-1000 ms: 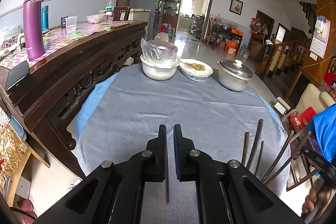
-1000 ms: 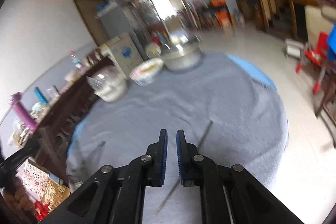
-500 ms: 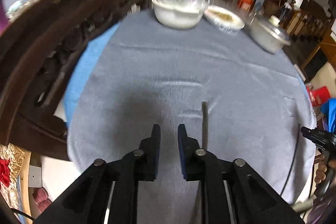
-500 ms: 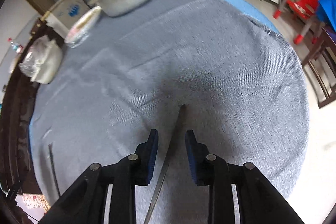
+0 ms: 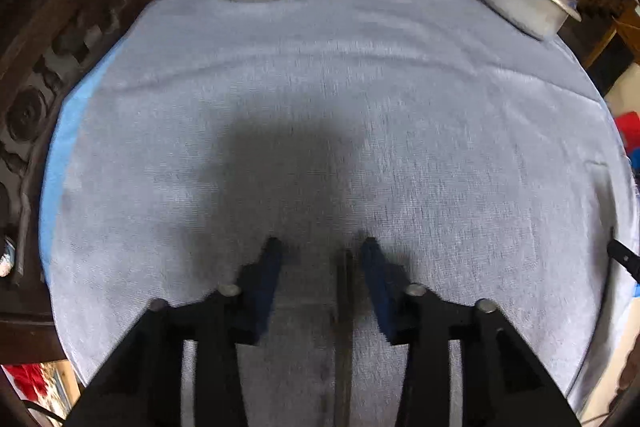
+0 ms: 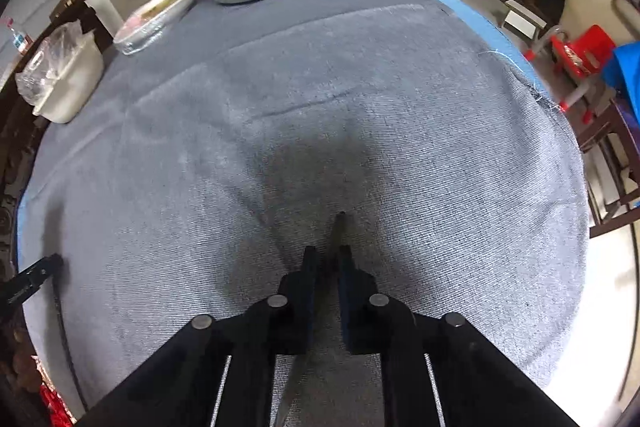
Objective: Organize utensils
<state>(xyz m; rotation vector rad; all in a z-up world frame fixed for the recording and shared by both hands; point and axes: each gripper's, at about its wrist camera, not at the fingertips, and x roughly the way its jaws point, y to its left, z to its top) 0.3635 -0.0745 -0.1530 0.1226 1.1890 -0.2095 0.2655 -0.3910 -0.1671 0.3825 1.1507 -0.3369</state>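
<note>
Left wrist view: the left gripper [image 5: 320, 247] has its fingers spread, having just been opening, over the grey-clothed worktop [image 5: 400, 87], with a dark chopstick [image 5: 343, 307] lying between them beside the right finger. Right wrist view: the right gripper [image 6: 326, 253], just closing, pinches another chopstick [image 6: 338, 227] at lower centre.
</note>
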